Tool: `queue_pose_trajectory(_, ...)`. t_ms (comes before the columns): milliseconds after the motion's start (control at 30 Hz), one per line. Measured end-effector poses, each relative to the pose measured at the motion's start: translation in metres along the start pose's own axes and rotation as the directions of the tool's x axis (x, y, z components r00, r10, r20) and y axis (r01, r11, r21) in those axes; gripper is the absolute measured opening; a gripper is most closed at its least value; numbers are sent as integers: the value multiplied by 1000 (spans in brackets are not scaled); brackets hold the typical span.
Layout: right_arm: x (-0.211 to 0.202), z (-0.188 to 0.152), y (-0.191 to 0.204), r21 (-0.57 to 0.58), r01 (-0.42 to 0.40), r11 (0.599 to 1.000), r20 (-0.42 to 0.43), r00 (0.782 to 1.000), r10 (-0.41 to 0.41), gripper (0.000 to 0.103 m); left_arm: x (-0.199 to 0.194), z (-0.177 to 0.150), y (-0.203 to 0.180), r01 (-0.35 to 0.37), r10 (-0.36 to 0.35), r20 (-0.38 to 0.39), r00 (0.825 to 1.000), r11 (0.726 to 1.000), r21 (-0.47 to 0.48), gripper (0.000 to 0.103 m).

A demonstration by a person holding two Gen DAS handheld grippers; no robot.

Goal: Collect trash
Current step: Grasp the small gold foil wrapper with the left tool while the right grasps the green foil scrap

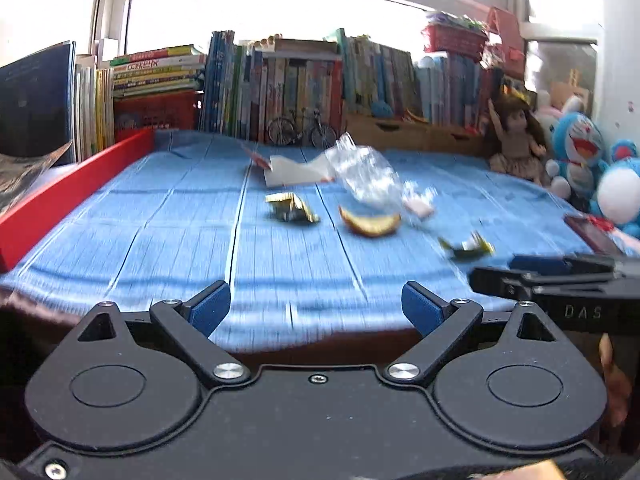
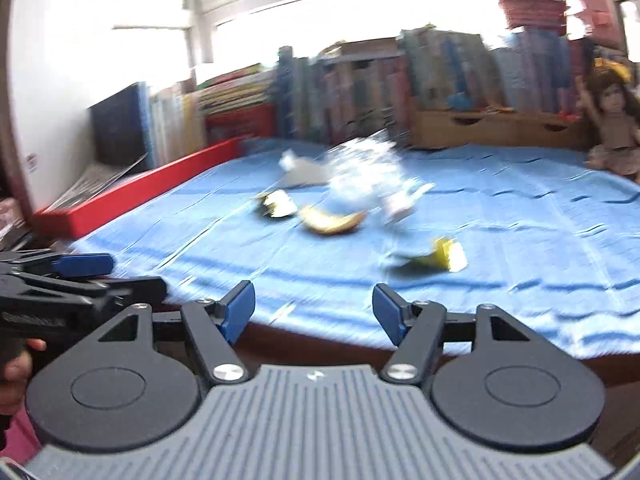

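Nothing collected yet: all the trash lies on the blue cloth.

From where I stand, the blue cloth [image 1: 160, 216] covers the table and every scrap sits on it, none lifted. Largest, the crumpled clear plastic bag [image 1: 362, 174] lies near the cloth's middle; touching its far-left side is the white paper wrapper [image 1: 294, 171]. Just in front of the bag sit a piece of fruit peel [image 1: 370, 224] and a gold foil wrapper [image 1: 291, 208]; a second, smaller gold wrapper [image 1: 466, 247] lies nearer the cloth's front edge. The left gripper [image 1: 316, 306] and right gripper [image 2: 314, 312] hover at that front edge, jaws spread wide, empty. I see no bin.
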State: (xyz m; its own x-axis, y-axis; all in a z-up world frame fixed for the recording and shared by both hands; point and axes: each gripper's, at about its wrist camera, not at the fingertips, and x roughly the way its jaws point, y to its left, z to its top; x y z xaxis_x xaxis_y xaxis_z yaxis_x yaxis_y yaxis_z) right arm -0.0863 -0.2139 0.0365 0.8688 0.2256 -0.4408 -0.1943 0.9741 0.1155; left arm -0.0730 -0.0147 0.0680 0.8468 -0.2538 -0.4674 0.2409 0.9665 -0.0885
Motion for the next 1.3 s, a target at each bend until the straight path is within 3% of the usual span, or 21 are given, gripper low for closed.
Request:
queue_pose_trajectory(200, 30, 8, -29, 11, 167, 986, 35, 985, -167, 79, 61, 34, 7, -40, 41, 8, 999, 997, -64, 90)
queue_pose_trajectory(400, 55, 1, -51, 62, 259, 964, 32, 965, -261, 79, 130, 58, 22, -69, 67, -23, 998, 985, -161, 80)
queue_pose_trajectory(533, 62, -4, -53, 62, 274, 960, 33, 961, -276, 79, 168, 67, 31, -61, 51, -50, 997, 968, -245, 78)
queue_pose_trajectory(733, 74, -5, -51, 41, 266, 963, 23, 963, -267, 79, 202, 65, 33, -101, 76, -98, 992, 955, -279, 60)
queue_pose_trajectory(833, 77, -4, -50, 33, 261, 965, 22, 965, -262, 79, 211, 59, 32, -112, 79, -130, 988, 956, -271, 40)
queue_pose_trajectory(900, 79, -4, -49, 26, 252, 967, 20, 967, -252, 72, 213, 56, 30, -115, 83, -130, 988, 958, -264, 27)
queue_pose_trajectory(1067, 79, -6, -43, -2, 257, 966, 31, 966, -257, 34, 205, 55, 24, -123, 98, -114, 989, 965, -230, 11)
queue_pose_trajectory(1167, 73, -5, -42, 10, 239, 971, 51, 970, -239, 22, 194, 56, 20, -126, 111, -89, 990, 972, -198, 8)
queue_pose_trajectory(1300, 66, -2, -38, -5, 224, 975, 72, 972, -223, 15, 177, 56, 18, -118, 109, -61, 992, 977, -176, 8)
